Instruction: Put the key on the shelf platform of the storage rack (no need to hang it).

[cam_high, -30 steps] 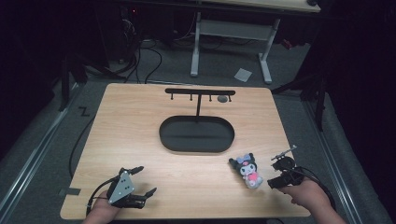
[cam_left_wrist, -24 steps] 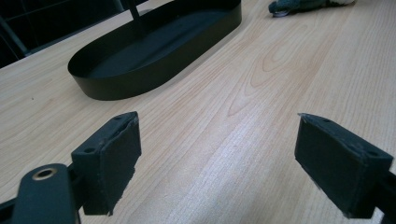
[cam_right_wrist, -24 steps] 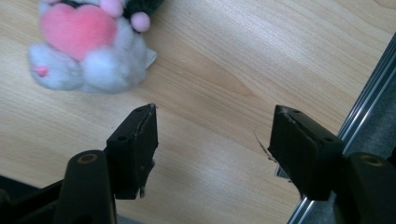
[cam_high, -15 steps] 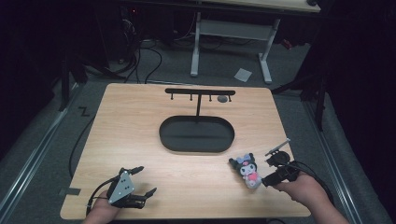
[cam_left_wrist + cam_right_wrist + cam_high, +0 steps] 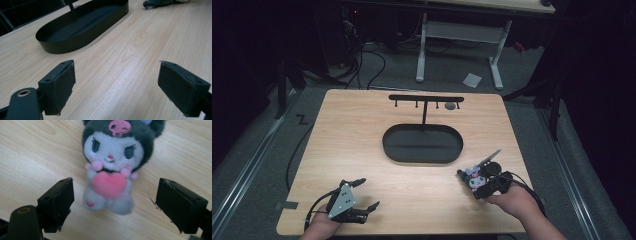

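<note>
Pale wood-grain laminate forms the surface (image 5: 362, 140), which carries a black oval tray (image 5: 422, 143) at its centre with a T-shaped hook stand (image 5: 426, 99) rising from the tray's 12 o'clock edge. The plush toy (image 5: 112, 165), dark-hooded with a white face and a pink heart on its chest, lies on the surface at roughly 4 o'clock from the tray, well apart from it. The right gripper (image 5: 115, 202) is lined up on the toy: its jaws have just been opening and now stand spread wide, with the toy's lower body between them and neither pad touching it. The left gripper (image 5: 117, 85) rests near the surface's 7 o'clock corner, jaws likewise spread with nothing between them, the tray at its 11 o'clock. The step in hand appears to be the grasp of the toy. For a sound grasp, advance the right gripper until both pads flank the torso at the level of the heart rather than the feet, keep the pads level with the surface, and centre the toy so that both pads meet it together. Close gently: the filling will likely compress, and an off-centre pinch could roll the toy sideways or catch only loose fur.
</note>
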Demonstrator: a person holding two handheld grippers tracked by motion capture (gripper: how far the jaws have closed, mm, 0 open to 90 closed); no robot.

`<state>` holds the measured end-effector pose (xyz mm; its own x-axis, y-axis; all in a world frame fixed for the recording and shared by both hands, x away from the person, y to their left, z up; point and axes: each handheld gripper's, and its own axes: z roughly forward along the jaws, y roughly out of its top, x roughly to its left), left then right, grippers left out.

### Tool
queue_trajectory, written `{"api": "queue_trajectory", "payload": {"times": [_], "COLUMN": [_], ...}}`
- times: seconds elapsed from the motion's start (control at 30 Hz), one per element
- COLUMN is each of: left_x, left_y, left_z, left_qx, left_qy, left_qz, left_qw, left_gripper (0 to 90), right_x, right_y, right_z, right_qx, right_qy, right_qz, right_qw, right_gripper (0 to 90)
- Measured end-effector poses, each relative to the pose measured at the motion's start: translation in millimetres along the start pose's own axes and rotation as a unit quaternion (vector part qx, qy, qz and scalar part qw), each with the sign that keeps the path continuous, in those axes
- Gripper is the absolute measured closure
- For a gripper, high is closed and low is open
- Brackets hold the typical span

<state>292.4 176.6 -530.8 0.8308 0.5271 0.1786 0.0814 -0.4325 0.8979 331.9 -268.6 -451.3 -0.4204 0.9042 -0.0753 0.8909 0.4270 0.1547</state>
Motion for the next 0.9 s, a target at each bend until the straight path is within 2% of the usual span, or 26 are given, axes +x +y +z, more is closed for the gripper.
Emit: {"api": "queue_trajectory", "payload": {"times": [0.13, 0.17, 0.4, 0.5, 0.57, 0.67, 0.7, 0.9], "left_x": [0.4, 0.4, 0.4, 0.3, 0.4, 0.5, 0.4, 0.6], "left_y": [0.0, 0.0, 0.0, 0.0, 0.0, 0.0, 0.0, 0.0], "left_z": [-0.3, -0.3, -0.2, -0.2, -0.1, -0.1, -0.1, 0.1], "left_qx": [0.001, 0.001, 0.001, 0.001, 0.002, 0.002, 0.002, 0.002], "left_qy": [-0.001, -0.001, 0.0, 0.0, -0.001, -0.001, -0.001, 0.0], "left_qz": [0.001, 0.001, 0.001, 0.001, 0.0, 0.0, 0.0, -0.001], "left_qw": [1.0, 1.0, 1.0, 1.0, 1.0, 1.0, 1.0, 1.0], "left_gripper": [15.1, 15.0, 15.1, 15.1, 15.0, 15.1, 15.0, 15.0], "right_x": [2.0, 2.0, 0.4, 0.8, 0.2, -0.7, -0.5, 4.0], "right_y": [1.2, 1.2, -0.6, -1.5, -2.5, -2.6, -2.0, 0.7], "right_z": [8.8, 16.4, 28.4, 30.7, 32.2, 32.5, 32.5, 22.7], "right_qx": [0.005, 0.01, 0.018, 0.022, 0.016, 0.012, 0.011, 0.006], "right_qy": [0.001, 0.0, -0.003, -0.003, -0.003, 0.001, 0.003, -0.005], "right_qz": [0.001, 0.006, 0.014, 0.013, 0.013, 0.015, 0.015, -0.01], "right_qw": [1.0, 0.9999, 0.9997, 0.9997, 0.9998, 0.9998, 0.9998, 0.9999], "right_gripper": [15.9, 17.6, 18.2, 21.8, 30.6, 35.1, 43.1, 46.7]}}
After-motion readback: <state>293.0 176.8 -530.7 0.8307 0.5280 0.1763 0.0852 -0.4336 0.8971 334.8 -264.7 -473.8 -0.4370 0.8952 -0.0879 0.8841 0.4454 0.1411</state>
